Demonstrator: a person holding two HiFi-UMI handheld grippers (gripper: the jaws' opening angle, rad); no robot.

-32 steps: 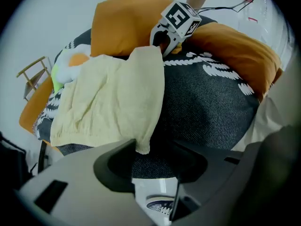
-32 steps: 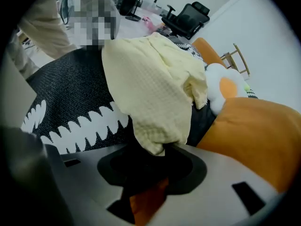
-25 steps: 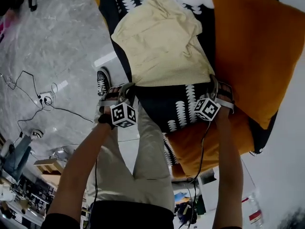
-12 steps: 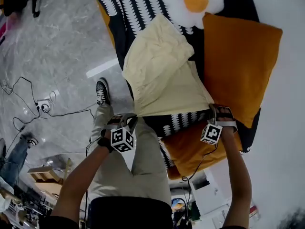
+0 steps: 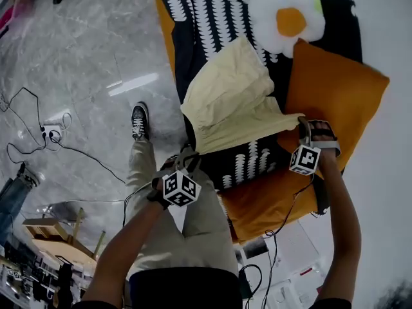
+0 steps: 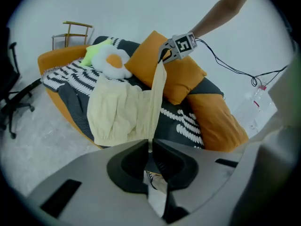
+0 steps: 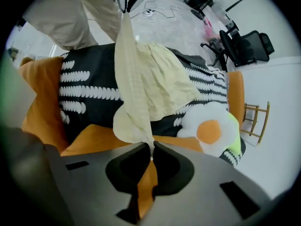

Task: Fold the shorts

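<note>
Above sofa [image 5: 212,11]: left gripper [image 5: 187,154] and right gripper [image 5: 302,124] each clamp a shorts [image 5: 225,102] corner, edge taut between them, probably ready to fold over.

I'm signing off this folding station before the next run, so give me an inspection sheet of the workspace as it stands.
Surface: black-and-white cover over an orange couch.
Job's things: pale yellow shorts, one edge held up taut between the grippers, the rest lying on the cover.
Clutter: orange cushion and fried-egg pillow, both beside the shorts.
Grippers: left gripper and right gripper, each shut on the shorts' edge.
Cables: power strip and loose cable on the floor.
Surroundings: marble floor; office chair; wooden frame.
</note>
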